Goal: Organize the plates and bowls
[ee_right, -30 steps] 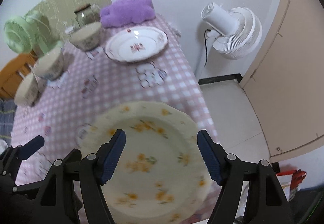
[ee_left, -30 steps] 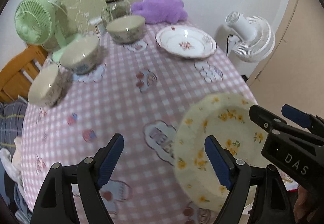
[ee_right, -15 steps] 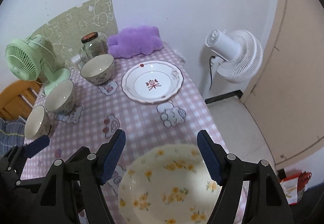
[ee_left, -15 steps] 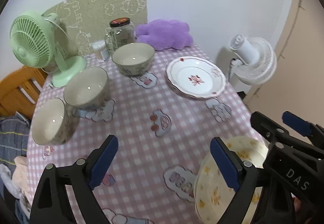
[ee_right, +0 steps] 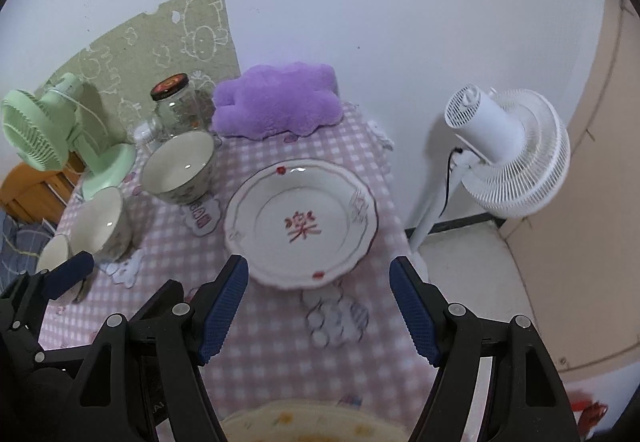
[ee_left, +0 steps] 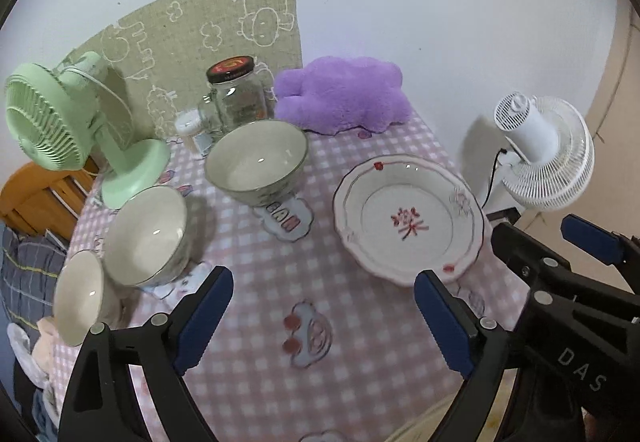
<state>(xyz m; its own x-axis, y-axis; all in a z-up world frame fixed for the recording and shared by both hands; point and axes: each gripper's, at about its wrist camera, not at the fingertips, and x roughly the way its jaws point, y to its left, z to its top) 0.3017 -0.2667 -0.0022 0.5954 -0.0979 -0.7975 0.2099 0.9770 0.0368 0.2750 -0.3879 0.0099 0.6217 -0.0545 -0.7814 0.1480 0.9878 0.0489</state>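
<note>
Both the left claw [ee_left: 324,316] and right claw [ee_right: 318,312], spread and empty, have risen off the yellow plate [ee_right: 308,426], now at the frame's bottom, toward the white plate [ee_right: 300,222].

I'm seeing glossy glazed ceramic on the white plate [ee_right: 301,226] and three bowls [ee_left: 256,162], soft checked cloth covering the table [ee_left: 256,266], fuzzy purple plush [ee_left: 344,94], clear glass jar [ee_left: 239,98], matt black plastic grippers.
</note>
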